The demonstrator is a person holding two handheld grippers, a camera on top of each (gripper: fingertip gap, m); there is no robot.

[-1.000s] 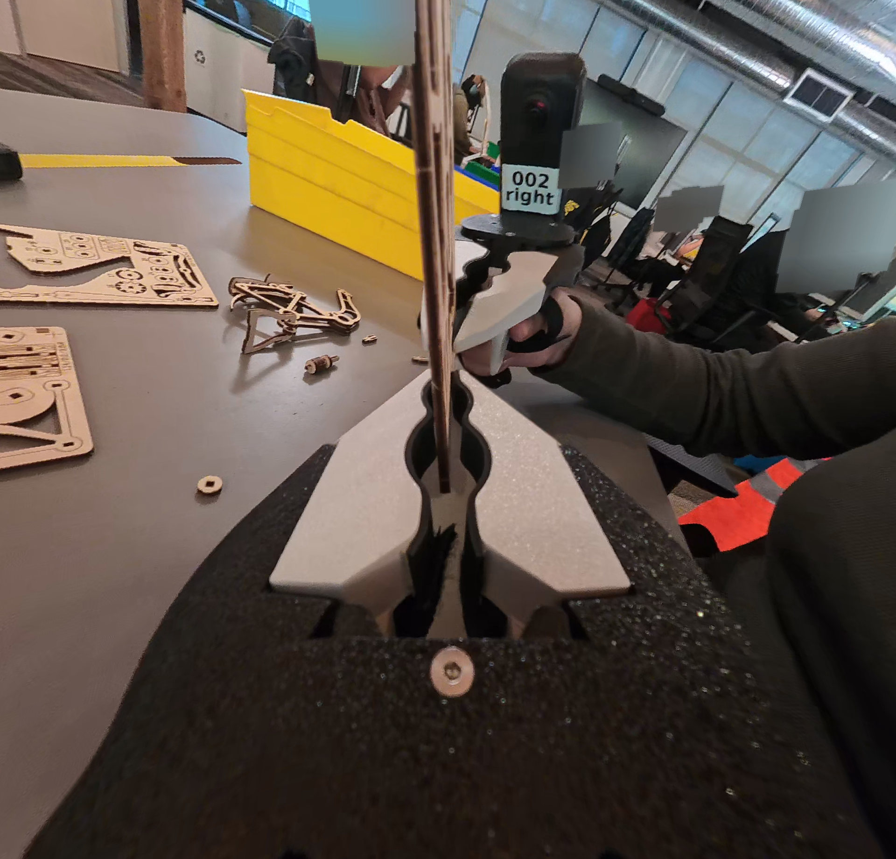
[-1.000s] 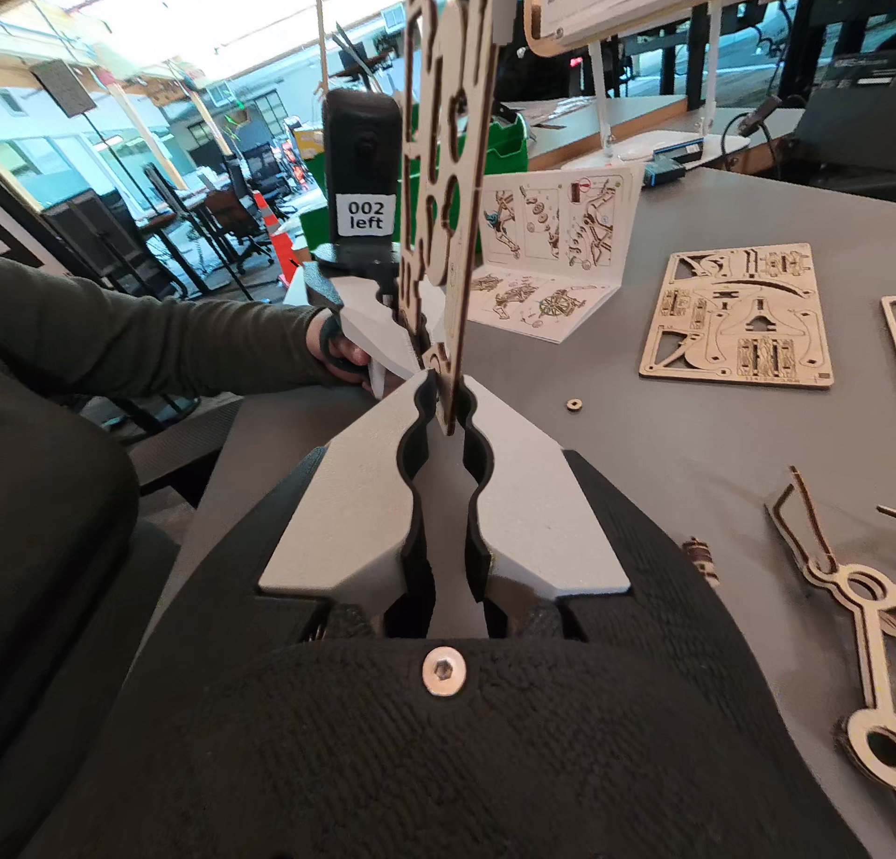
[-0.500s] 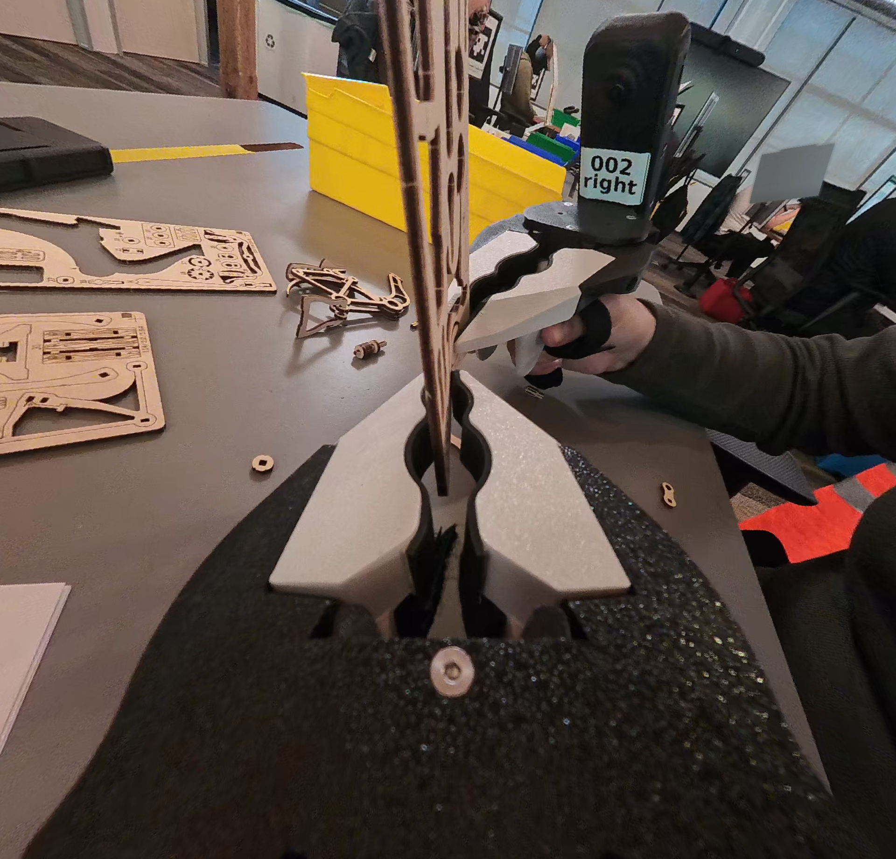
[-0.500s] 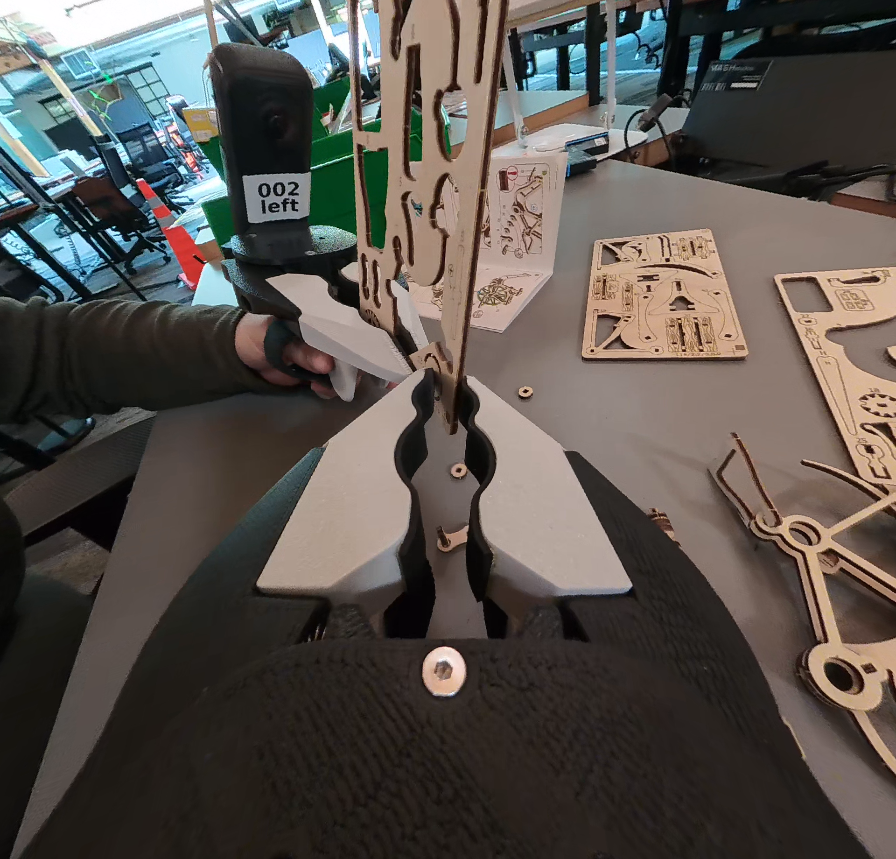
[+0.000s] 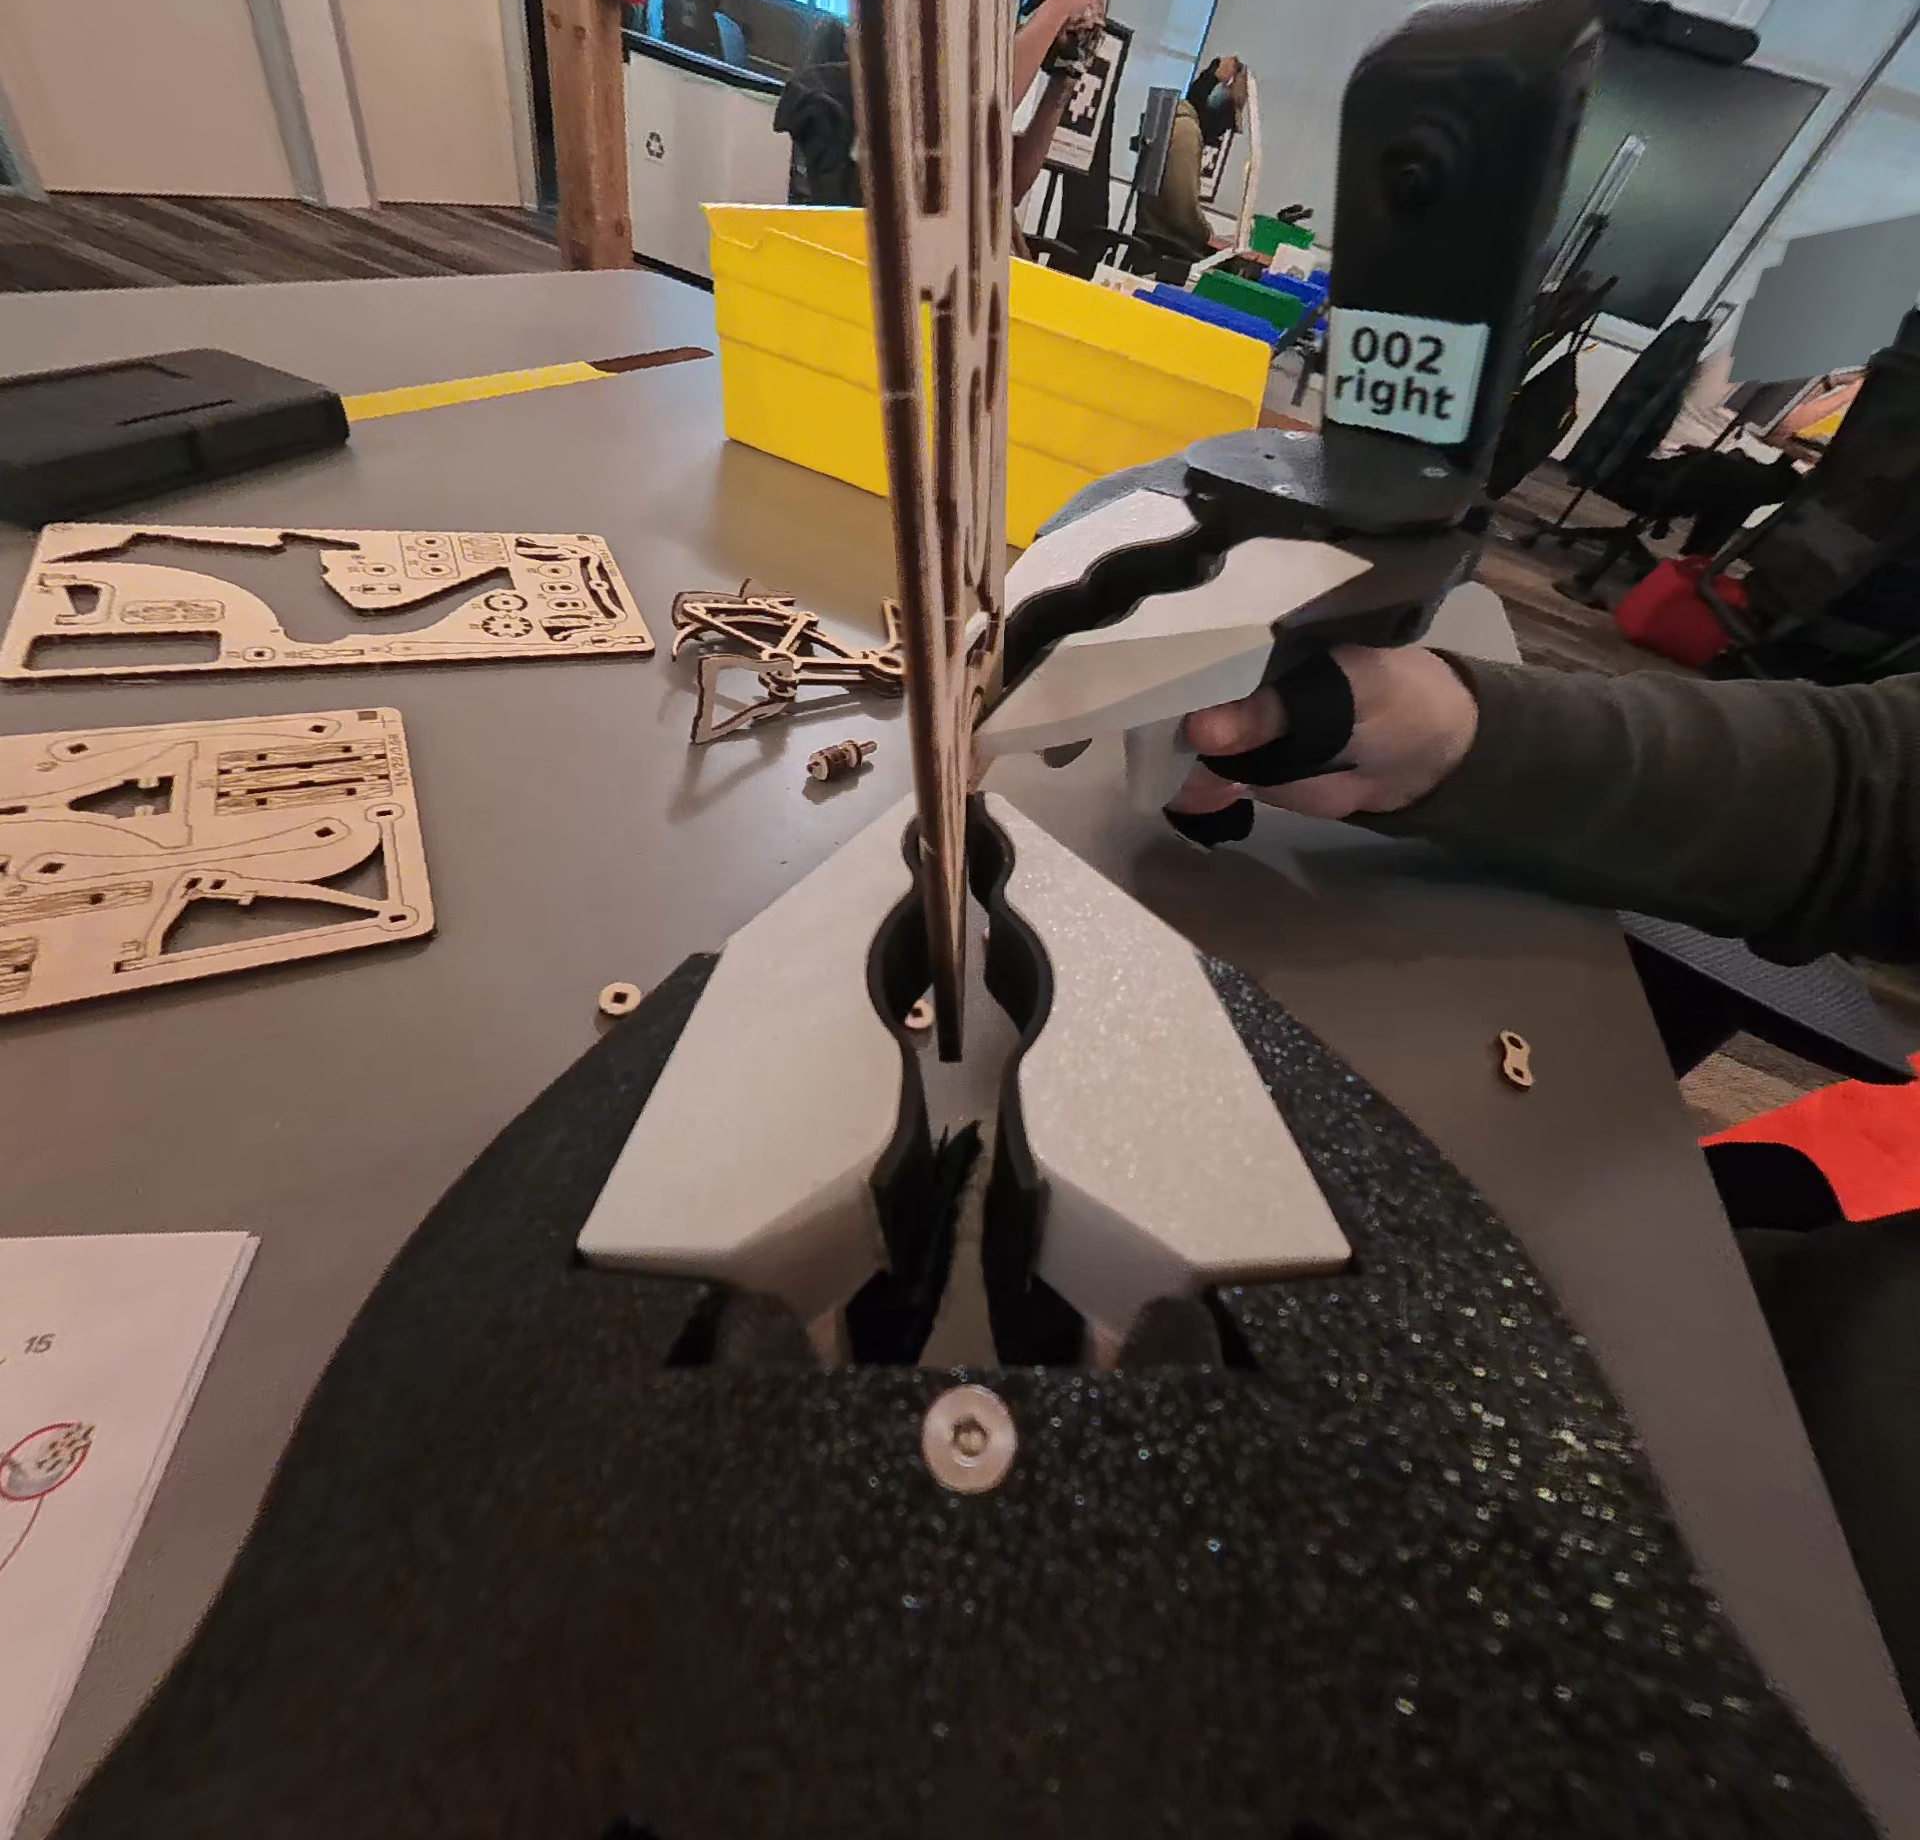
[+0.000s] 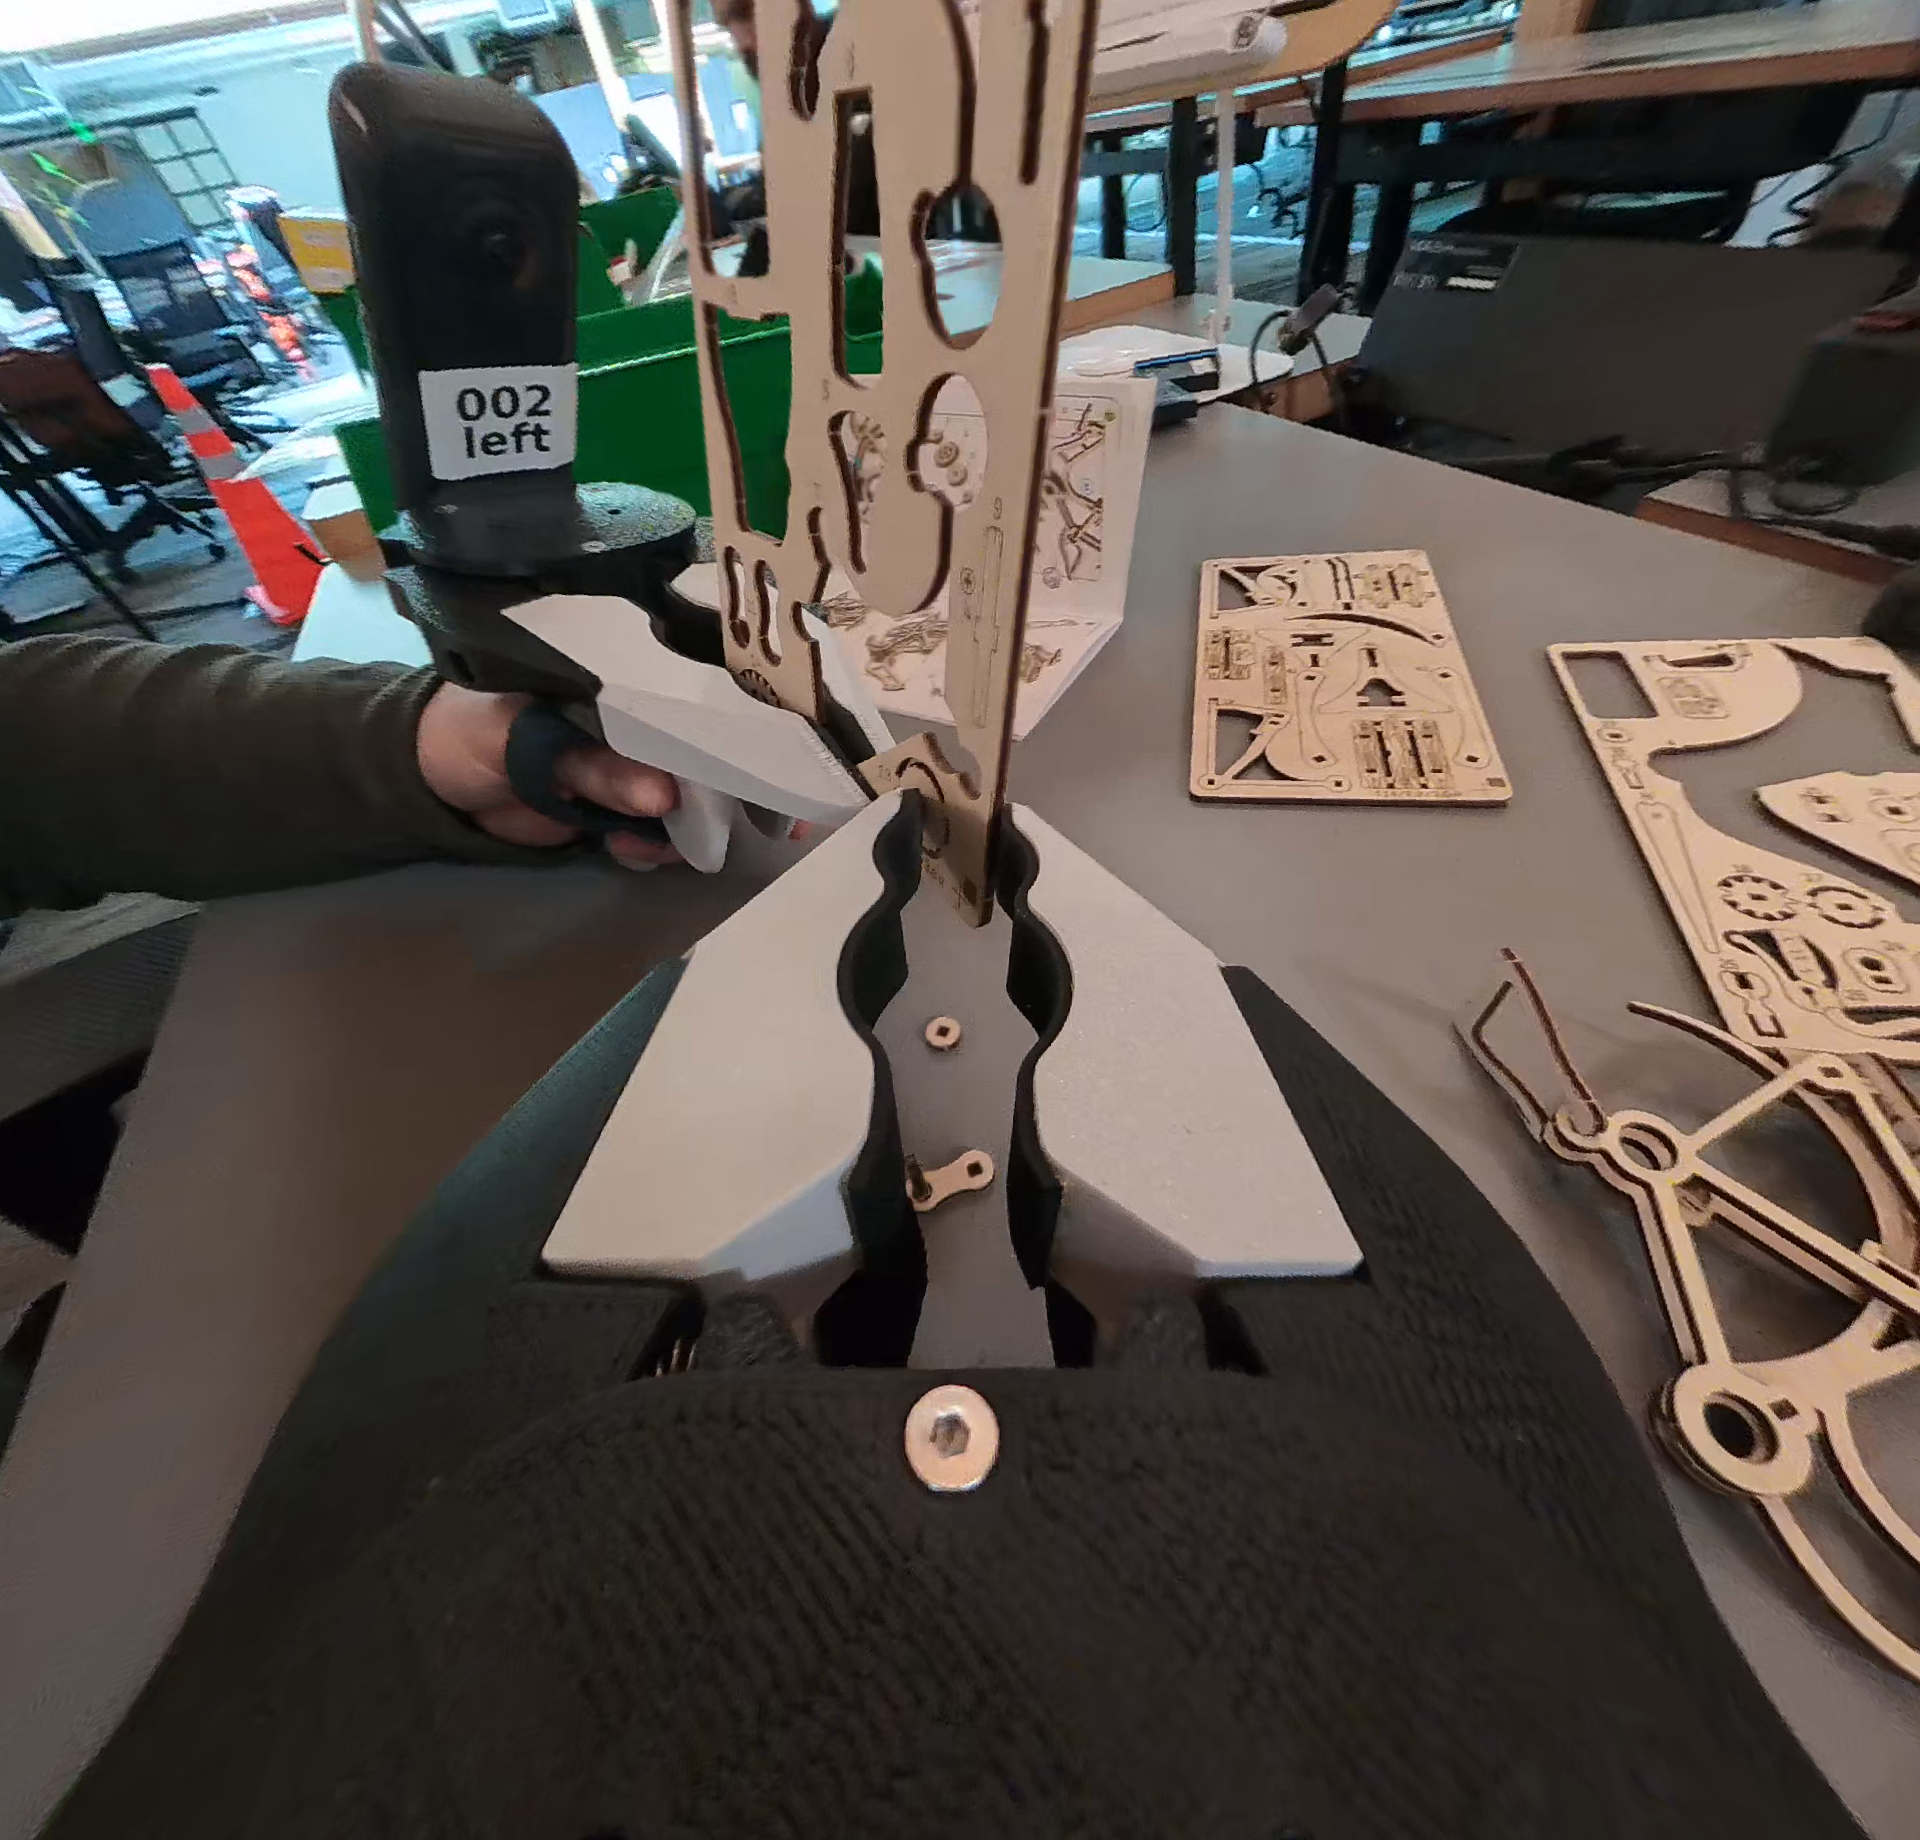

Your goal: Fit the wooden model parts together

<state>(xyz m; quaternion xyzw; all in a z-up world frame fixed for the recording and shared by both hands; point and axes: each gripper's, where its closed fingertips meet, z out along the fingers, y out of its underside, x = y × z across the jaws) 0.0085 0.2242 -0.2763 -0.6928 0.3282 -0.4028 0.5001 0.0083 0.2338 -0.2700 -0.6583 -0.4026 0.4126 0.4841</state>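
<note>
A laser-cut wooden parts sheet (image 5: 940,388) stands upright over the grey table, held at its lower edge by both grippers. My left gripper (image 5: 951,834) is shut on the sheet's bottom edge, which shows edge-on between its fingers. My right gripper (image 6: 958,819) is shut on the sheet's lower corner (image 6: 951,834); the sheet's cut-out face (image 6: 883,336) rises above it. Each gripper shows in the other's view: the right gripper (image 5: 987,694) from the right, the left gripper (image 6: 857,782) from the left.
Flat wooden sheets (image 5: 312,595) (image 6: 1351,678) lie on the table (image 5: 520,1115). A part-built wooden frame (image 5: 779,647) (image 6: 1714,1219), a small spool (image 5: 842,756), a washer (image 6: 940,1034) and a link (image 6: 951,1177) lie loose. A yellow bin (image 5: 1091,388) and an instruction booklet (image 6: 1070,585) stand behind. Less than 4 cm separates the two grippers' tips. The left tips stand about 7 centimeters off the washer (image 6: 940,1034).
Both grippers have swung round with the sheet still held between them, and sit lower over the table. More of the sheet's face now shows in the right wrist view.
</note>
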